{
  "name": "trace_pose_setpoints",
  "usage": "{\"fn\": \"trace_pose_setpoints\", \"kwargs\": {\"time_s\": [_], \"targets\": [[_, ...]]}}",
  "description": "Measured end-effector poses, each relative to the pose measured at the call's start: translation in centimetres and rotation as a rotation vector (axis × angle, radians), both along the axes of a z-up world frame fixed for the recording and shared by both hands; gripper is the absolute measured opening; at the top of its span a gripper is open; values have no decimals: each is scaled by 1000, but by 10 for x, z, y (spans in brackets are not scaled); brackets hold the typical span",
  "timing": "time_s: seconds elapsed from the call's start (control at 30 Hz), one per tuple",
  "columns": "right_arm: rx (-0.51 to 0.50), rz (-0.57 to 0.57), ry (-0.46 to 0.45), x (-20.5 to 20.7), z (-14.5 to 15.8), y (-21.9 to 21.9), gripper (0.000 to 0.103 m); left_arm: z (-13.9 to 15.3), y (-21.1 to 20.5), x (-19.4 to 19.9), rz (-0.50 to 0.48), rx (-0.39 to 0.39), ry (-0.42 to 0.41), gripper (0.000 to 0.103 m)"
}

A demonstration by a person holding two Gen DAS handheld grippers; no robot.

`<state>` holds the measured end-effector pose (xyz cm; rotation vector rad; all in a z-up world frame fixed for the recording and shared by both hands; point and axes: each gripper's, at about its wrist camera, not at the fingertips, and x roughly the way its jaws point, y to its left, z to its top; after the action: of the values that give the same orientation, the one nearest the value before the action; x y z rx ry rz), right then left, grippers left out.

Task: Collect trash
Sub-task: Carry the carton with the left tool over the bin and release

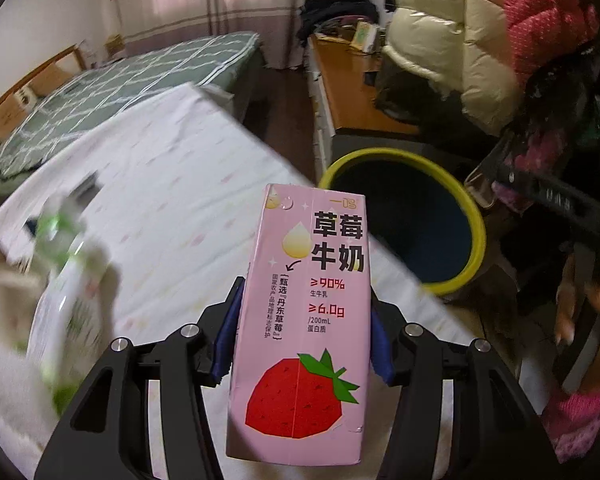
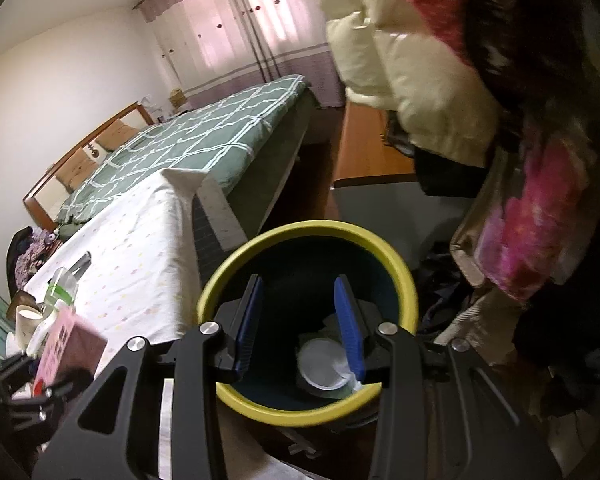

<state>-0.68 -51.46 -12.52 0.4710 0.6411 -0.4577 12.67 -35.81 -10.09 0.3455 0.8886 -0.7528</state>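
Note:
A pink strawberry-milk carton stands upright between the blue pads of my left gripper, which is shut on its two sides above the cloth-covered table. Just beyond and to the right sits the dark bin with a yellow rim. In the right wrist view my right gripper hangs over the bin's mouth, open with nothing between its fingers. A white round lid and crumpled scraps lie at the bin's bottom. The carton shows blurred at the lower left there.
A green-labelled plastic bottle and a paper cup stand on the white dotted tablecloth. Behind are a bed with a green checked cover, a wooden desk, and hanging cream and pink jackets.

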Motion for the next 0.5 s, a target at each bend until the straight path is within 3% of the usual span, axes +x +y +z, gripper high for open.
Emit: {"fn": "trace_pose_setpoints", "kwargs": {"time_s": [0.5], "targets": [[9,-91,43,-25,-7,-34,37,-15,-139,18,-142,-11,30,56]]}}
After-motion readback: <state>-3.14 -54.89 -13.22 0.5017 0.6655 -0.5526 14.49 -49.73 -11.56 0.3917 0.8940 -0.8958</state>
